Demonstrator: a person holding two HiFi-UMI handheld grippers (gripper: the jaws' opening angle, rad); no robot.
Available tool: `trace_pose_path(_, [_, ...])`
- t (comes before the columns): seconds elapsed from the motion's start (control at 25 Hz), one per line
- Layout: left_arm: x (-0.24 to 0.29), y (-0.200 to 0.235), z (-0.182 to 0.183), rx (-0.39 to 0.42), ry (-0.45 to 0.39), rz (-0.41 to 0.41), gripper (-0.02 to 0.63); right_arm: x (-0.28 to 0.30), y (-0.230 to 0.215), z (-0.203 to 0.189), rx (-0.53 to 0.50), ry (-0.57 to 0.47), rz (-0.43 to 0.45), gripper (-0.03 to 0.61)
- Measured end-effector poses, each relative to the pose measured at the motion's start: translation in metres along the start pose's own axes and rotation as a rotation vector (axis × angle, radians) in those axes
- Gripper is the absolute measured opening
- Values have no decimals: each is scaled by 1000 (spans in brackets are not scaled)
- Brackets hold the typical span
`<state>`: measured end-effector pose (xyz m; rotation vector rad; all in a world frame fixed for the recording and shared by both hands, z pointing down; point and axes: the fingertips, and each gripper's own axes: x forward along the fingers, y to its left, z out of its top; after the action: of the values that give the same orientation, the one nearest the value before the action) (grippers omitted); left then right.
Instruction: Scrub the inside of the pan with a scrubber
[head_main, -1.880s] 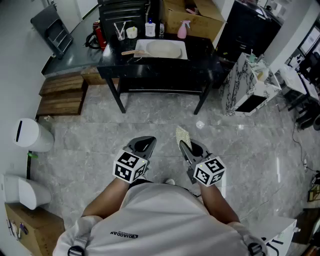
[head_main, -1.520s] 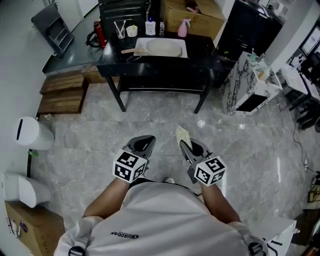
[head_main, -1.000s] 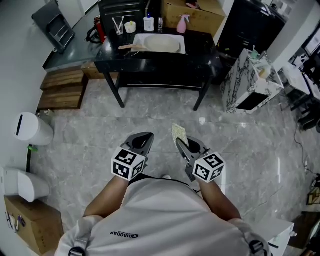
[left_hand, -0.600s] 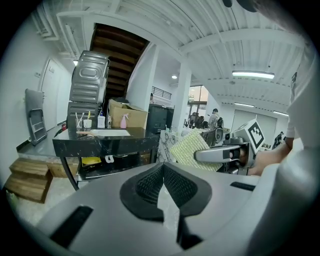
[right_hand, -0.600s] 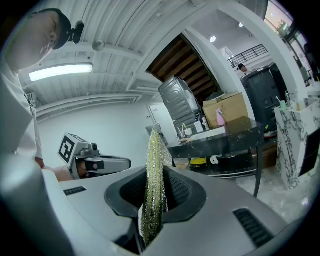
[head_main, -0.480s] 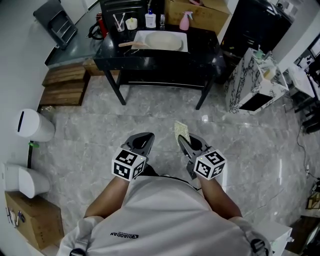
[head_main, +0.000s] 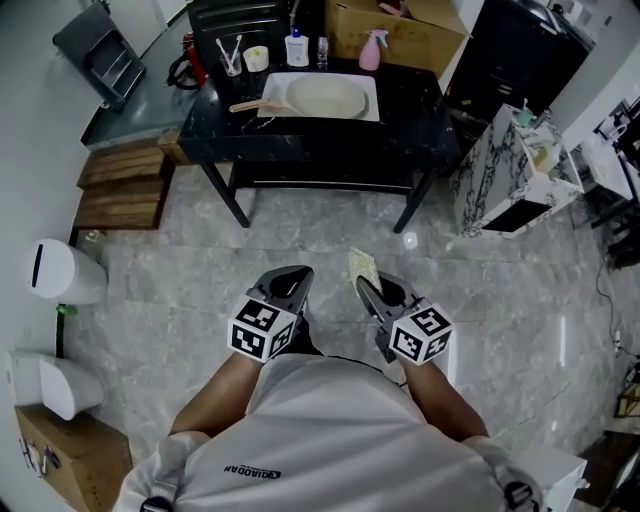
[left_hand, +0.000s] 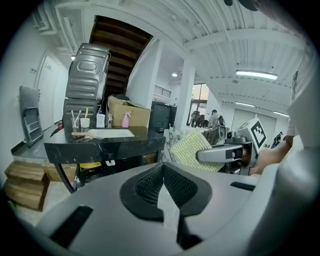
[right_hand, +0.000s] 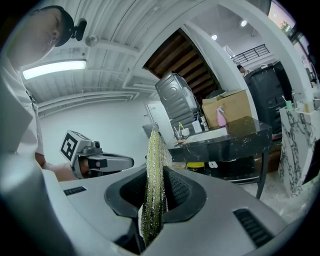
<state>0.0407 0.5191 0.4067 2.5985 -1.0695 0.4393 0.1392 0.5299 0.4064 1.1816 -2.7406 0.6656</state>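
Right gripper (head_main: 366, 288) is clamping the scrubber (head_main: 362, 266) at mid-frame; left gripper (head_main: 288, 280) is sitting closed, empty. Pan (head_main: 325, 97) is lying on the desk (head_main: 400, 135), top centre. Held by its thin edge, the scrubber may be slipping out once pressed.

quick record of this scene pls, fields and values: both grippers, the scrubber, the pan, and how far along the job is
left gripper: shut, nothing between the jaws
right gripper: shut on the scrubber
scrubber: yellow-green pad, held on edge, sticking out ahead of the jaws
pan: pale, on the black table, wooden handle toward the head view's left
grippers to pan: both well short of the table, over the floor
near pan: pink spray bottle, white bottle
scrubbing: not yet begun
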Motion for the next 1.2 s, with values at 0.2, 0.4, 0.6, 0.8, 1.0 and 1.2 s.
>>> trace_pose_path(0.2, [39,66,36,12,4,-25,15,59,-31,37,5,-5,-36,80])
trace_pose_path(0.4, [70,139,73,23,-3,-52,15,127,-60,76,20,-15,-71,80])
trace_pose_path(0.6, [95,209,94,42,1,-70,15,193,-81,107,9,-35,-100,80])
trace_pose_path(0.8, [114,257,111,55,-4,-99,15,236,-97,125,6,-40,-141,80])
trace_pose_path(1.0, [131,291,114,55,7,-121,15,268,-110,135,17,-32,-173,80])
trace_pose_path(1.2, [143,311,118,35,8,-133,15,287,-124,145,20,-20,-192,80])
